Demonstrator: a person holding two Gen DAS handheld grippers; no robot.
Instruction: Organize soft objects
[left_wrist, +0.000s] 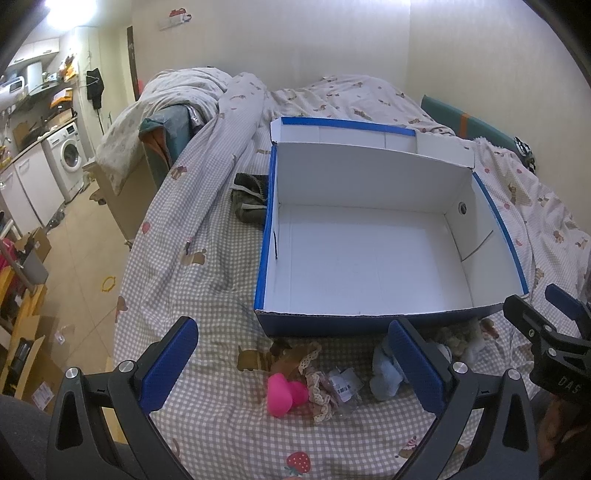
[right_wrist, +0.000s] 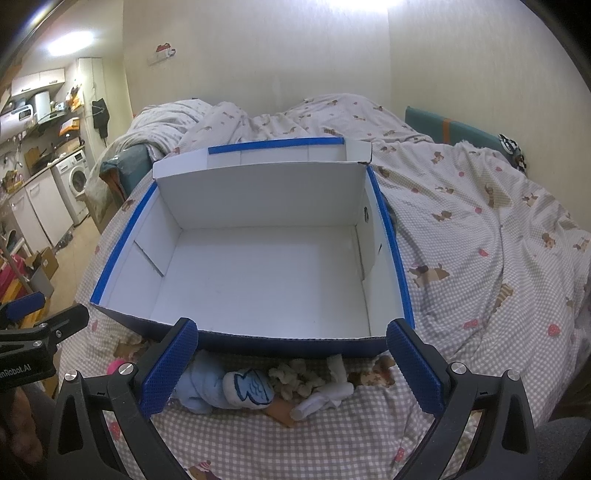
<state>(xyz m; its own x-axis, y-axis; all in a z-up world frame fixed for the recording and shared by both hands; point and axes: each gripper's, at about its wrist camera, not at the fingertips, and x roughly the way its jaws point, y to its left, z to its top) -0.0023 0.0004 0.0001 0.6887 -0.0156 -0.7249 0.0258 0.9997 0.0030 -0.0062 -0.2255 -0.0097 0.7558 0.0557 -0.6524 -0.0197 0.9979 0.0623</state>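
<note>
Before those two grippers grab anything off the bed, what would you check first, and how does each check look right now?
1. Cardboard box open and empty: ok.
2. Left gripper open: ok.
3. Right gripper open: ok.
4. Pink plush between left gripper's fingers, unobstructed: ok.
5. Blue fish-patch plush clear of white sock: not ok, they are crowded together.
6. Grippers clear of each other: ok.

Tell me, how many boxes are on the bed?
1. The blue and white box sits open and empty on the bed, just behind the soft things. Others may be hidden out of view.
</note>
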